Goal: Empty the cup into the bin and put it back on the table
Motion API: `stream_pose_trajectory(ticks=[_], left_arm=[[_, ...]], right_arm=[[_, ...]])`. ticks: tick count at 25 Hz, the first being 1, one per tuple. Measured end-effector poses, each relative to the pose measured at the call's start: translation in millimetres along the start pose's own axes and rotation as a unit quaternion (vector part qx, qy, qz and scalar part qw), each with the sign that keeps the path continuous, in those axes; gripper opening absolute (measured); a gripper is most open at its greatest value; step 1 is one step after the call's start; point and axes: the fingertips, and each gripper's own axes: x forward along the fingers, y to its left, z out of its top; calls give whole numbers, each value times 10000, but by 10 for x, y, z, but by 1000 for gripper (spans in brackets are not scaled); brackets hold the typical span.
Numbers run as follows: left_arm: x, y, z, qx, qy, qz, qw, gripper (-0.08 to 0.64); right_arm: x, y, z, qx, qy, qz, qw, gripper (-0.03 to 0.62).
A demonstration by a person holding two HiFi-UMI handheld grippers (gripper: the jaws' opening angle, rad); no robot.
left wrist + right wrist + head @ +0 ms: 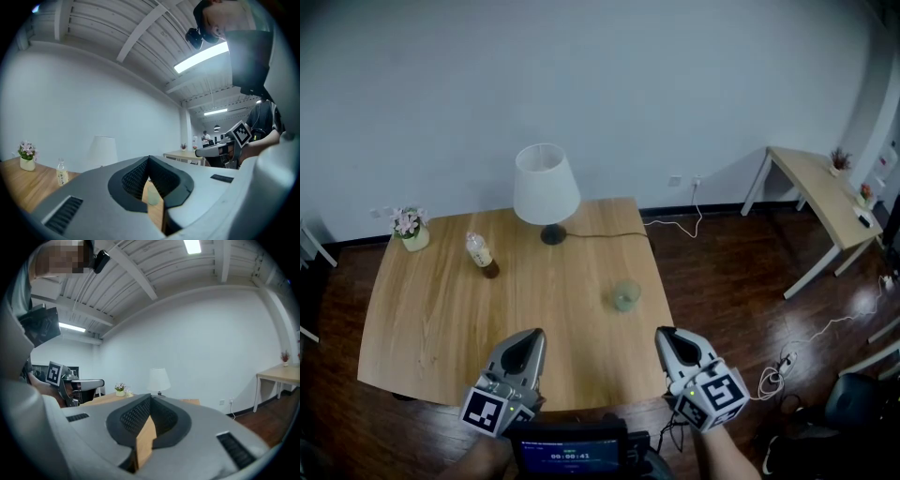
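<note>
The cup (626,295) sits on the table (441,319), right of bottle (479,250) and lamp (546,187).

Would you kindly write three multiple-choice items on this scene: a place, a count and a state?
1. The cup stands: A. on the table's right half, nearer the person than the lamp B. at its far left corner C. on the floor
2. Things on the table: A. two B. four C. six
3. The right tool's jaws: A. wide apart B. gripping the cup C. together, empty
Answers: A, seen in the head view; B, lamp, bottle, flower pot, cup; C, its own view shows tips meeting.
</note>
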Motion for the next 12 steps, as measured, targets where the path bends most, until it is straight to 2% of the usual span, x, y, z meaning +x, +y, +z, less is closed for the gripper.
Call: stream_pose_trajectory(ticks=[12], left_arm=[[7, 57, -36, 37, 63, 30, 10000, 0]], right_arm=[[13, -53, -54, -62, 87, -77, 9999, 0]])
